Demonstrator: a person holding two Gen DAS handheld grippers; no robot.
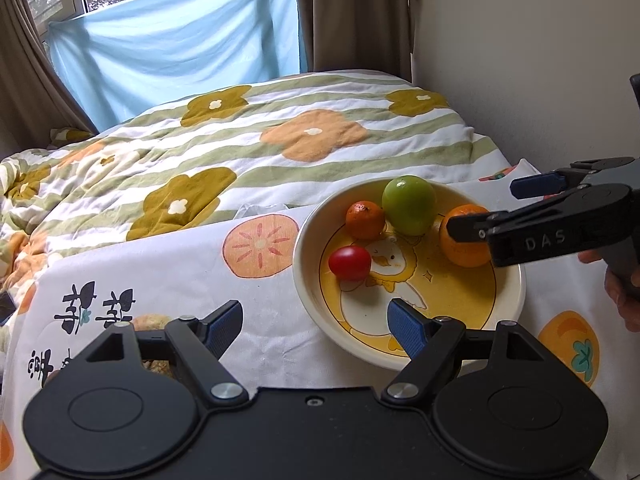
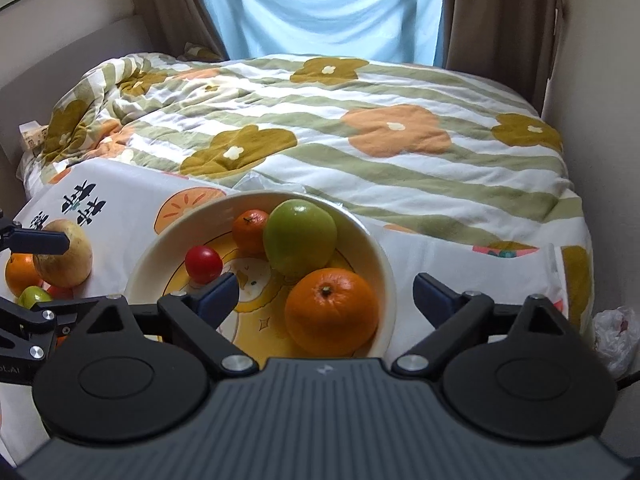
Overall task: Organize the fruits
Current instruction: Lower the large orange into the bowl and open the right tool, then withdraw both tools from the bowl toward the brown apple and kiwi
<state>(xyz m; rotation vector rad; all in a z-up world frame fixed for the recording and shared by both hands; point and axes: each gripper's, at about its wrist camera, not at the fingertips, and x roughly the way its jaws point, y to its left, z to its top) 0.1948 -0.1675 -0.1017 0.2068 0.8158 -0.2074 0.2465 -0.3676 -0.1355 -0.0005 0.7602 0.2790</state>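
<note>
A cream bowl (image 1: pixel 308 280) (image 2: pixel 160 248) with a yellow duck picture holds a green apple (image 1: pixel 408 204) (image 2: pixel 300 236), a small mandarin (image 1: pixel 365 219) (image 2: pixel 250 230), a red tomato (image 1: pixel 349 263) (image 2: pixel 203 264) and a large orange (image 1: pixel 464 248) (image 2: pixel 331 311). My left gripper (image 1: pixel 316 324) is open and empty, over the bowl's near left rim. My right gripper (image 2: pixel 326 296) is open around the large orange without touching it; it also shows in the left wrist view (image 1: pixel 484 208). Left of the bowl lie a pale pear (image 2: pixel 64 256), another orange (image 2: pixel 20 272), a small green fruit (image 2: pixel 34 296) and a red fruit (image 2: pixel 60 291).
The bowl stands on a white cloth with persimmon prints (image 1: pixel 160 280) (image 2: pixel 120 200). Behind lies a bed with a striped flower quilt (image 1: pixel 280 128) (image 2: pixel 360 128). A wall (image 1: pixel 540 60) stands right. A white plastic bag (image 2: pixel 616 336) lies at far right.
</note>
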